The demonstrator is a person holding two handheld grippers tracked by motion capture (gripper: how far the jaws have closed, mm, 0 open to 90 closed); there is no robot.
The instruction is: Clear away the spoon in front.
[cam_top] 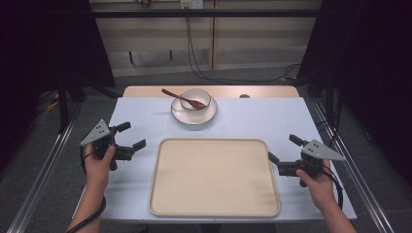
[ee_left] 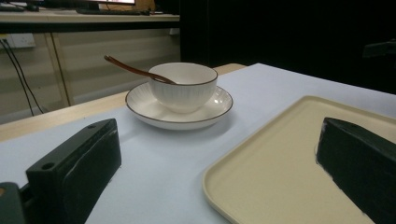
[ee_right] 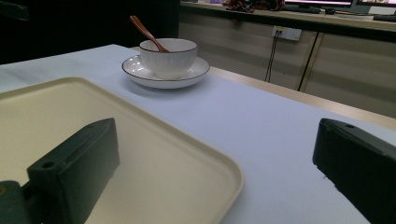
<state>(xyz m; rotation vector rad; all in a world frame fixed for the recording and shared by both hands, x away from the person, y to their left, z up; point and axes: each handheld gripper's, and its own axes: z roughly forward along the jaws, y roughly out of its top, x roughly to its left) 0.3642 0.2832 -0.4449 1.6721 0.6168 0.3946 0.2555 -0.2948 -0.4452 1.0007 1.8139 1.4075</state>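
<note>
A cream tray lies empty at the near middle of the table, which is covered in pale blue. Beyond its far edge, well apart from it, a white bowl sits on a white saucer with a thin dark rim. A brown spoon rests in the bowl, its handle sticking out to the far left over the rim.

The left gripper is held in the person's left hand just left of the tray, jaws spread wide and gripping nothing; in the left gripper view they frame the bowl and the tray's corner. The right gripper is held in the right hand at the tray's right edge, jaws likewise released and empty. In the right gripper view one jaw seems to hang over the tray, though whether it touches it is hard to tell
</note>
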